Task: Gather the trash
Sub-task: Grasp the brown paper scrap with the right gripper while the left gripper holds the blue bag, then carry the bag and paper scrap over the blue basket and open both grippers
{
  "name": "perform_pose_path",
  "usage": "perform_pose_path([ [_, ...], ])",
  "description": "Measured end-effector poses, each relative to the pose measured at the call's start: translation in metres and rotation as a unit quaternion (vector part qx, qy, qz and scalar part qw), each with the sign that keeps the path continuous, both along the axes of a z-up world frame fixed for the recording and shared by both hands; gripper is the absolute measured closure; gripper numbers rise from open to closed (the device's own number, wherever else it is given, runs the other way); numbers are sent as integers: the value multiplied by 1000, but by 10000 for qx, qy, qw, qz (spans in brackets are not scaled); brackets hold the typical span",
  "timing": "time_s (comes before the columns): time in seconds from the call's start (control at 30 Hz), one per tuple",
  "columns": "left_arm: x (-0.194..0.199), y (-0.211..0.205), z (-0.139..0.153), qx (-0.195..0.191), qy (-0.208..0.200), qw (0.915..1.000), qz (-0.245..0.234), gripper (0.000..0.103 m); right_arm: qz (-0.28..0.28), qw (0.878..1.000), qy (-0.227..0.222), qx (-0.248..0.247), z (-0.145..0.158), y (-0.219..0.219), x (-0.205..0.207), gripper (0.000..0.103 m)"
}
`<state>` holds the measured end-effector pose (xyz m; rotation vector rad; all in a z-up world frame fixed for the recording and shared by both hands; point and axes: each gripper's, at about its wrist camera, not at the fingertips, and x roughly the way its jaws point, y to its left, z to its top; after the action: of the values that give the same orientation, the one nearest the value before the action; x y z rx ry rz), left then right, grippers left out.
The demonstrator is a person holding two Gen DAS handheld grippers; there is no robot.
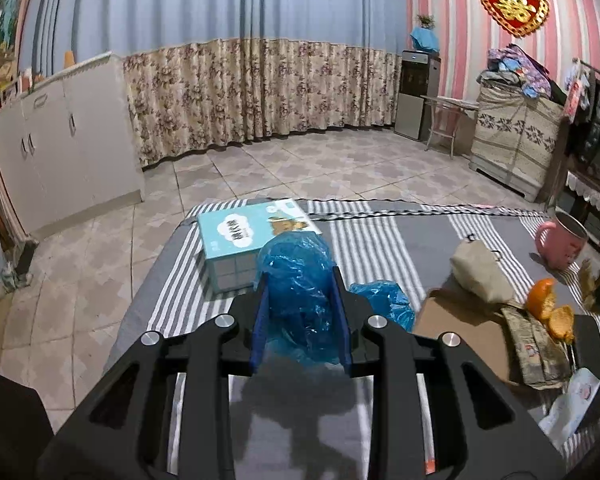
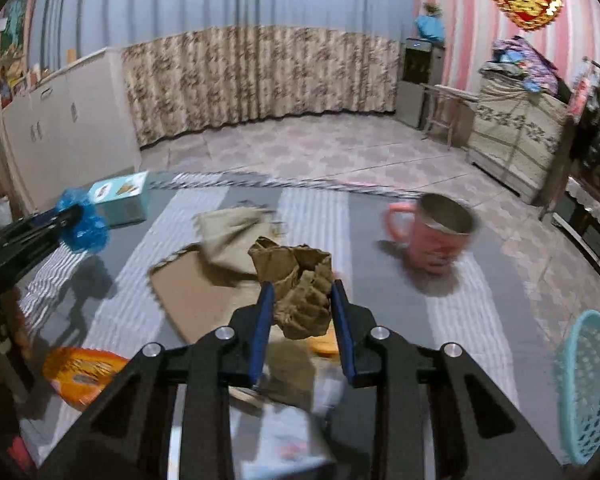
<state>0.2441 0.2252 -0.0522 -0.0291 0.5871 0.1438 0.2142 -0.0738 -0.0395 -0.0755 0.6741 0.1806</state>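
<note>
- Across the lower half of both views spreads the table [image 1: 380, 232], covered in a grey-and-white striped cloth, with pale patterned floor tiles beyond it.
- At the far side of the room hangs a long curtain [image 1: 240, 80], blue-grey above and floral beige below, filling the upper middle of both frames.
- At the lower right edge of the right wrist view stands a turquoise perforated plastic basket [image 2: 590, 392], beside the table.
- Left of centre in the left wrist view lies a light blue rectangular cardboard box [image 1: 244, 240] on the table, just behind the left gripper.
- A flat brown cardboard sheet [image 2: 196, 296] lies mid-table, with a beige cloth pouch [image 2: 228, 236] resting on its far edge.
- A pink mug with a metal-looking inside [image 2: 436, 236] stands upright on the table at the right of centre, blurred in the right wrist view.
- The left gripper [image 1: 300, 300] has its jaws closed on a crumpled blue plastic bag [image 1: 296, 280], which bulges above and in front of the blue pads; part of it trails to the right, towards the cardboard.
- The right gripper [image 2: 302, 308] has its jaws gripping a crumpled brown paper wad [image 2: 300, 280], held above the table at the centre of its own view.
- Pieces of orange peel [image 1: 548, 308] lie on the table near the right edge of the left wrist view, beside a patterned wrapper [image 1: 536, 344].
- An orange snack packet [image 2: 80, 372] lies at the lower left of the right wrist view.
</note>
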Motion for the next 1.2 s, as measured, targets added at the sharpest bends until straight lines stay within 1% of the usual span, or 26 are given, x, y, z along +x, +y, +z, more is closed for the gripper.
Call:
perform_pose_path([
  [0.07,-5,-11,7,0,-19,9999,-123,76,-141,9999,-71,-22,4,-25,-2,73],
  [0.17,-14,-35,21,122,-86,9995,-264,77,-488,9986,-182,-68,11,-81,-12,73],
  [0.3,-20,-81,39,166,-191,9983,-526,76,-999,9947,-236,-71,17,-154,-28,73],
  [0.47,-29,-143,47,17,-309,9953,-915,76,-1682,9844,-335,-390,19,-243,-49,73],
  [0.57,-30,-184,46,116,-320,9934,-1100,76,-2054,9778,-367,-211,18,-287,-53,73],
  [0.67,-28,-223,47,130,-305,9911,-1290,76,-2247,9736,-367,-147,17,-315,-50,73],
  [0.8,-31,-276,44,29,-330,9866,-1601,76,-2388,9706,-278,-142,7,-345,-47,73],
  [0.93,-30,-337,31,4,-184,9805,-1955,76,-2506,9681,-66,-40,-7,-370,-43,73],
  [1.03,-33,-380,23,-49,-127,9745,-2242,76,-2564,9665,-68,19,-10,-385,-45,73],
  [1.2,-39,-445,14,-4,-132,9624,-2712,76,-2714,9624,-128,51,-12,-400,-56,73],
])
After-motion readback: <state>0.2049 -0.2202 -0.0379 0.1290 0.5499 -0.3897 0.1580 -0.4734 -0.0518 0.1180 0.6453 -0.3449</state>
